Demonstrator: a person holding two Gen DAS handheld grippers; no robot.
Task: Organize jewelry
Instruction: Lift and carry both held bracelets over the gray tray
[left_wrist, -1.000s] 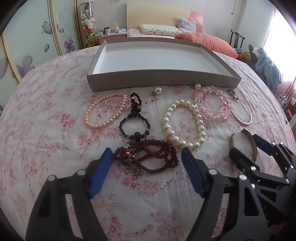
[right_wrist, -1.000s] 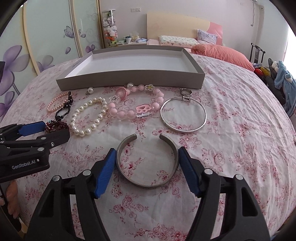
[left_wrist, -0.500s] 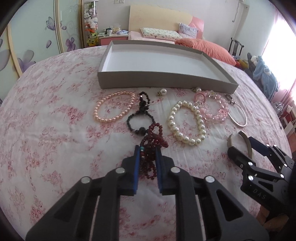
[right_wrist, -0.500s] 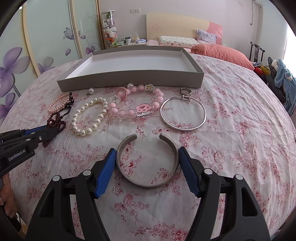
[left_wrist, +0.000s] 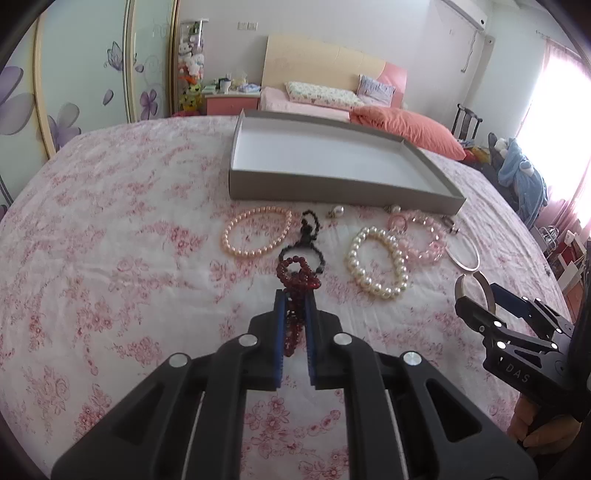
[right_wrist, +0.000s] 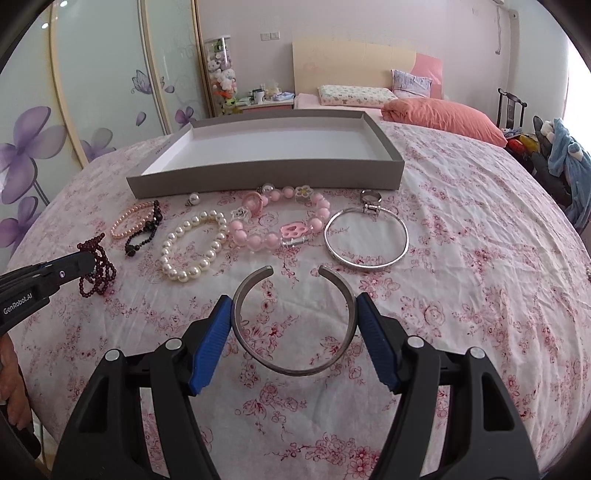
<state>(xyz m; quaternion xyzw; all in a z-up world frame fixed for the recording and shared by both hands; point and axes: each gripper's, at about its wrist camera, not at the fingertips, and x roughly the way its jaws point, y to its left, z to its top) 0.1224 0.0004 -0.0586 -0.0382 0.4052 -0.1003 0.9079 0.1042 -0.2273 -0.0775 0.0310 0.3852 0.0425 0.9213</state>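
On the pink floral bedspread (left_wrist: 110, 258), left gripper (left_wrist: 294, 299) has clamped shut on the dark red beaded bracelet (left_wrist: 297, 275), lifting it.
Right gripper (right_wrist: 293, 314) brackets the open silver cuff bangle (right_wrist: 295, 321), pads touching, grip uncertain; grey cardboard tray (left_wrist: 332, 190) waits beyond.

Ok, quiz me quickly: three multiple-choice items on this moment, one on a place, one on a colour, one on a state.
1. Where does the open silver cuff lie?
A. inside the grey tray
B. between the right gripper's fingers
C. under the white pearl bracelet

2. What colour are the beads in the left gripper?
A. dark red
B. white
C. pink

3. What is the state of the grey tray?
A. holding all the bracelets
B. flipped over
C. nothing in it

Answers: 1 B, the right gripper has a blue pad at each side of the cuff. 2 A, the dark red bead bracelet is clamped between its fingers. 3 C, only its white floor shows.
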